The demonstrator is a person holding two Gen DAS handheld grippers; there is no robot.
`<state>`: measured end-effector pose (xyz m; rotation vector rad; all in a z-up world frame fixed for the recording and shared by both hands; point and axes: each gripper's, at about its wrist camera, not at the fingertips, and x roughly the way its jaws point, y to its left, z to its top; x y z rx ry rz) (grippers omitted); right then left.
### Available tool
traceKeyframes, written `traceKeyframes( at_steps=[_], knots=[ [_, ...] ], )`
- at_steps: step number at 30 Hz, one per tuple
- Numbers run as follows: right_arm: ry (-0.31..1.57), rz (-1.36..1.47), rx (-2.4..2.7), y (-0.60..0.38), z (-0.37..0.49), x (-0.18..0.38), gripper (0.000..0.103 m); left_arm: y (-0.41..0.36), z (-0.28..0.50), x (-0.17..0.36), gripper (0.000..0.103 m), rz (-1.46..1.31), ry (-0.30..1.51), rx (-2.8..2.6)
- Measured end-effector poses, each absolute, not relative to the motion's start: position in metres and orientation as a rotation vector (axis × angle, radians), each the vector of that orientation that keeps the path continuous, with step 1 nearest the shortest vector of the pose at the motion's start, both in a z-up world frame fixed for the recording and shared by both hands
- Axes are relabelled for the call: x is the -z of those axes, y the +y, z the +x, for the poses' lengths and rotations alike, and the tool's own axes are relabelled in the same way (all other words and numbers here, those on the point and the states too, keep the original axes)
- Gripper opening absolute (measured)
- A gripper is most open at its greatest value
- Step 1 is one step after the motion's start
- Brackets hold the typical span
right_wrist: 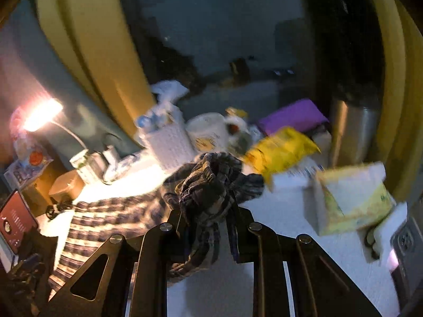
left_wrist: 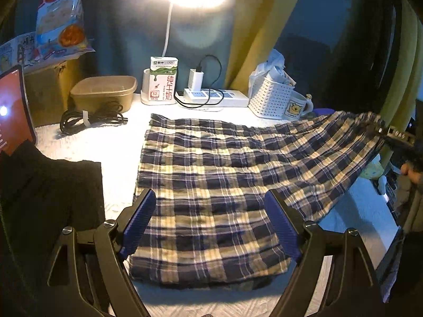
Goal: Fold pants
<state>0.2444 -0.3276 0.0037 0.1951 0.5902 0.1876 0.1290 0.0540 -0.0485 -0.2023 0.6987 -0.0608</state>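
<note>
- Left wrist view: I'm hovering the left gripper (left_wrist: 208,219) spread wide over the plaid pants (left_wrist: 211,174), lying just before the power strip (left_wrist: 214,96).
- I'm pinching their bunched far end in the right gripper (right_wrist: 208,211); the cloth looks soft and light, so gripping hems seems best.

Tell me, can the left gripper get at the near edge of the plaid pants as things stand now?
Probably yes. The left gripper is open above the pants, with nothing between its fingers and the near edge.

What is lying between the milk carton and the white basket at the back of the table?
In the left wrist view, a white power strip with a charger plugged in lies between the milk carton and the white basket.
</note>
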Motion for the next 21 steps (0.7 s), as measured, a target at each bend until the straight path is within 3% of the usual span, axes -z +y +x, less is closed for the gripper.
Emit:
traceKeyframes(
  at_steps=[11,21],
  knots=[
    [0.568,0.064,-0.417,-0.198,0.259,-0.025,0.022,0.099,0.129,0.046,0.084,-0.227,0.673,0.025],
    [0.693,-0.074,-0.672,-0.056,0.259,0.034,0.018,0.145,0.121,0.047,0.084,-0.229,0.667,-0.066]
  ],
)
